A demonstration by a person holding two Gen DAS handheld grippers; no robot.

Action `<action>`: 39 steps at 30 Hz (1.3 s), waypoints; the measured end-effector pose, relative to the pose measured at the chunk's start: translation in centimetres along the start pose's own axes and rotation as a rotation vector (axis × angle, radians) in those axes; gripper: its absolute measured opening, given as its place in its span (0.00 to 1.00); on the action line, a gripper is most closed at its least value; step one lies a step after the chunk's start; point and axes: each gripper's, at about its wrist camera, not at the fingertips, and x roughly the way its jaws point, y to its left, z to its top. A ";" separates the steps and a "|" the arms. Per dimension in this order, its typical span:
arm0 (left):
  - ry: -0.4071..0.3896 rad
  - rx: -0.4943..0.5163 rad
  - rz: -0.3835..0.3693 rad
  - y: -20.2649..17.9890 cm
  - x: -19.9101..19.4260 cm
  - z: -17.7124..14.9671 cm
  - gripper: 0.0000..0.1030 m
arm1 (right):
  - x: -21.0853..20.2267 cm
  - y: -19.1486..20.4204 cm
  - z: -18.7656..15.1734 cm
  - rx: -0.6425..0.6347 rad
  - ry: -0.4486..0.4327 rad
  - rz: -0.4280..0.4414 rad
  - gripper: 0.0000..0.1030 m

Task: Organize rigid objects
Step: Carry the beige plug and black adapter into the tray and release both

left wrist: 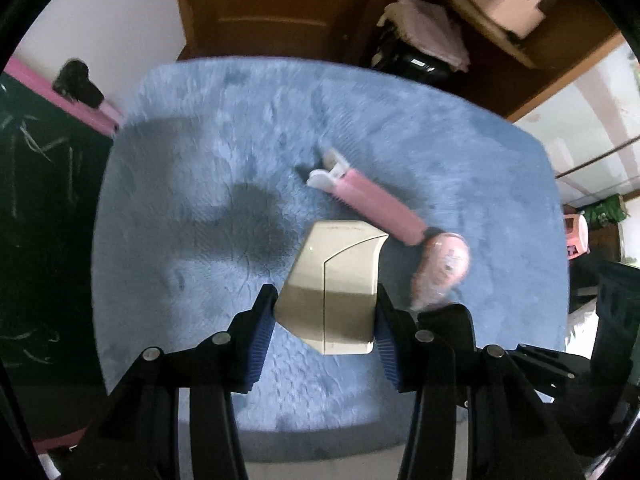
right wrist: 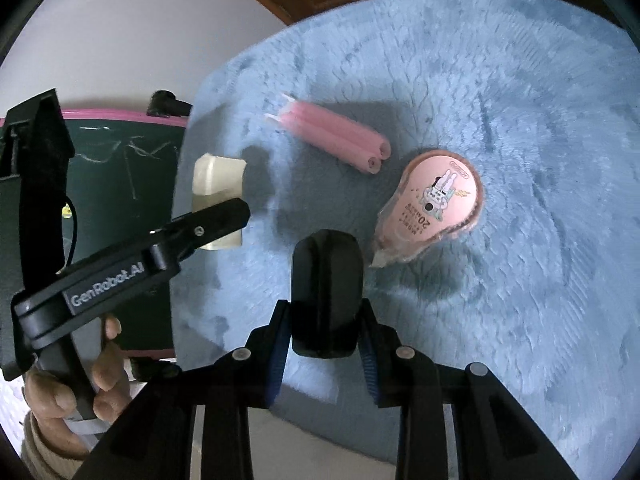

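Note:
My left gripper [left wrist: 326, 316] is shut on a beige block-shaped object [left wrist: 334, 280] and holds it above the blue fluffy mat [left wrist: 192, 152]. In the right wrist view the same beige object [right wrist: 218, 184] shows in the left gripper's jaws [right wrist: 224, 216]. My right gripper [right wrist: 324, 336] is shut on a black rounded object [right wrist: 326, 292], held over the mat [right wrist: 520, 240]. A pink hair clip [left wrist: 372, 196] [right wrist: 336, 136] and a pink correction tape dispenser [left wrist: 440, 266] [right wrist: 434, 204] lie on the mat.
A dark chalkboard with a pink frame [left wrist: 48, 184] [right wrist: 116, 184] stands left of the mat. A wooden door [left wrist: 276, 4] and shelves with boxes [left wrist: 504, 4] are behind. A black clip [left wrist: 78, 82] sits on the board's frame.

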 end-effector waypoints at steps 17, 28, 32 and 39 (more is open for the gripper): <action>-0.200 0.208 -0.132 -5.0 -13.6 -6.0 0.49 | -13.6 6.8 -10.3 -0.176 -0.275 -0.081 0.31; -0.127 0.399 -0.132 -6.7 -13.0 -16.6 0.49 | -15.3 8.3 -21.3 -0.216 -0.313 -0.204 0.31; -0.010 0.478 -0.112 -6.6 -9.8 -20.4 0.49 | -12.6 7.5 -24.5 -0.187 -0.262 -0.259 0.31; 0.156 0.587 -0.054 -6.3 -4.1 -25.7 0.49 | -6.9 6.4 -28.3 -0.165 -0.147 -0.395 0.31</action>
